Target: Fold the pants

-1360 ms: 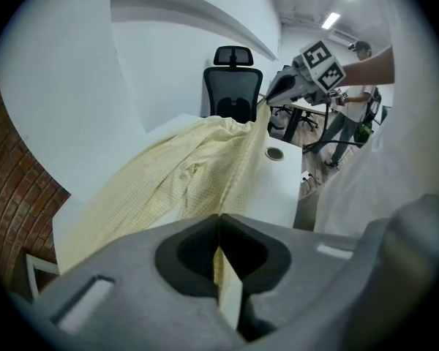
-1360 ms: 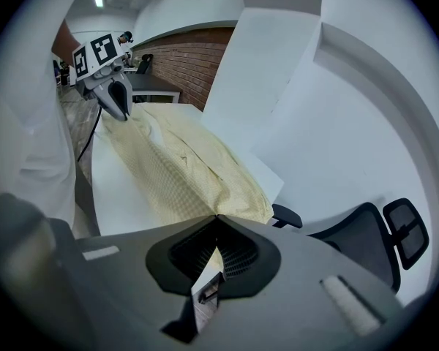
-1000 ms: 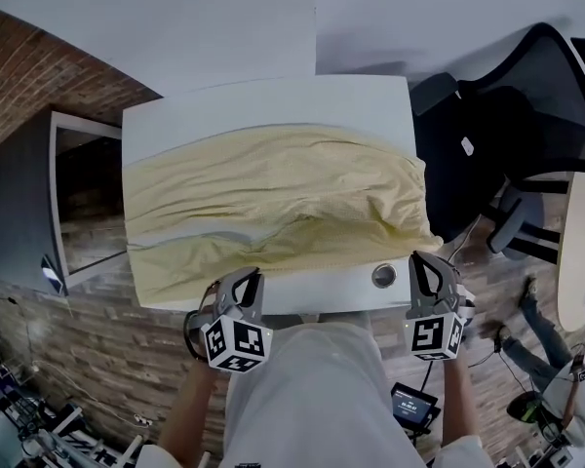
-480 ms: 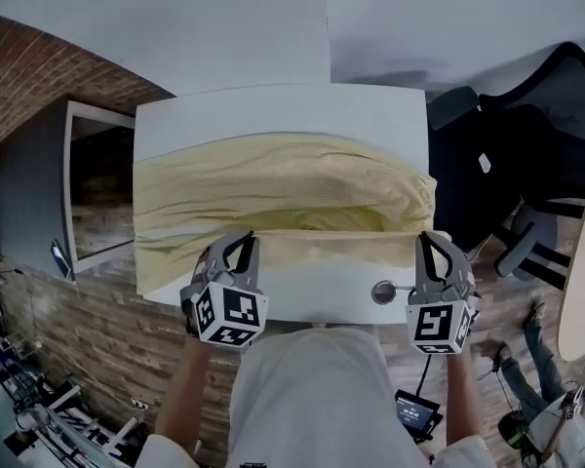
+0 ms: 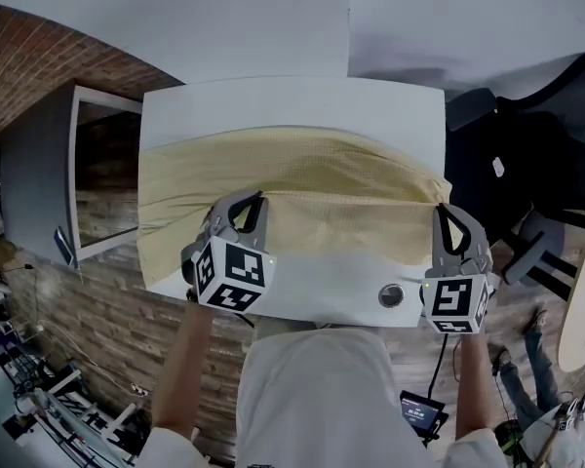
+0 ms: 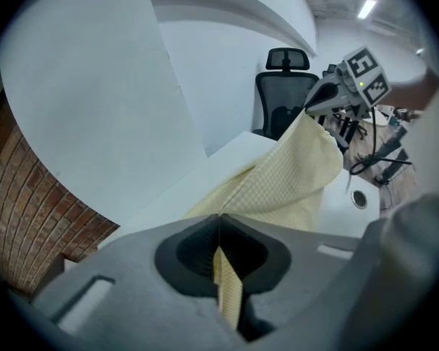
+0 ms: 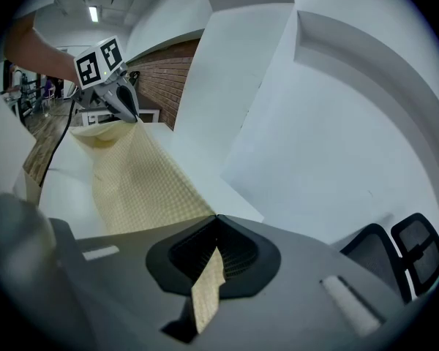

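Observation:
Pale yellow pants (image 5: 292, 188) lie spread across the white table (image 5: 292, 100) in the head view. Their near edge is lifted off the table and stretched between my two grippers, hanging over the cloth behind it. My left gripper (image 5: 257, 199) is shut on the left part of that edge, and yellow cloth (image 6: 227, 284) shows pinched between its jaws. At the right end my right gripper (image 5: 443, 207) is shut on the same edge, with a strip of cloth (image 7: 208, 287) between its jaws. Each gripper view shows the other gripper (image 6: 323, 97) (image 7: 124, 101) at the far end of the taut fabric.
A round grommet hole (image 5: 391, 294) sits in the bare near strip of the table. A black office chair (image 5: 526, 154) stands to the right. A grey cabinet (image 5: 78, 178) and brick wall lie to the left. White panels rise behind the table.
Both grippers have carried the near edge of the pants away from me, from the table's front edge to over the middle. The cloth now doubles over itself and a bare strip of table shows.

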### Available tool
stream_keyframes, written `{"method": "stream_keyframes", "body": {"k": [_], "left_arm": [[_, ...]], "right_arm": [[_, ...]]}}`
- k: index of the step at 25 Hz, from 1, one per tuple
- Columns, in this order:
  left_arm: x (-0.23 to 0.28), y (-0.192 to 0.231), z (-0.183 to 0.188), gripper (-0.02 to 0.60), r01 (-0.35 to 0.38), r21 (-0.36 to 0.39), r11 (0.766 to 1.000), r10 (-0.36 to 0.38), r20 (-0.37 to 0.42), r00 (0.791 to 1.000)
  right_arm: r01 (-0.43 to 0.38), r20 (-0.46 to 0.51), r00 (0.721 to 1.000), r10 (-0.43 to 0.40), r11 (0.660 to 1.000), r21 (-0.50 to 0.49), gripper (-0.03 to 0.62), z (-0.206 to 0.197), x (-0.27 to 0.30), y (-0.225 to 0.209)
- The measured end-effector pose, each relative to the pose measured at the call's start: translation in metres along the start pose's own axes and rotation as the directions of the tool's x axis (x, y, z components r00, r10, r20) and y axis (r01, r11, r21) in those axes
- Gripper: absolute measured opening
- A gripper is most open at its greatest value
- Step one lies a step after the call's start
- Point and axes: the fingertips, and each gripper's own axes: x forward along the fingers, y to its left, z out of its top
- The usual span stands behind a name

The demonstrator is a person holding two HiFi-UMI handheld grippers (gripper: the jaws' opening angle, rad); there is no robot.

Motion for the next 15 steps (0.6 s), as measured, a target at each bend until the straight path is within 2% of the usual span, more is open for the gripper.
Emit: {"method": "stream_keyframes", "body": {"k": [9, 15], "left_arm": [[0.04, 0.03, 0.024, 0.008, 0.033, 0.049, 0.998, -0.032, -0.021, 0.999], [0.079, 0.043, 0.018, 0.008, 0.062, 0.071, 0.996, -0.058, -0.058, 0.997]], "right_arm": [[0.031, -0.053, 0.998, -0.03, 0.999, 0.015, 0.009, 0.0, 0.037, -0.02], [0.022, -0.096, 0.995, -0.024, 0.999, -0.024, 0.009, -0.005, 0.071, -0.021]]}}
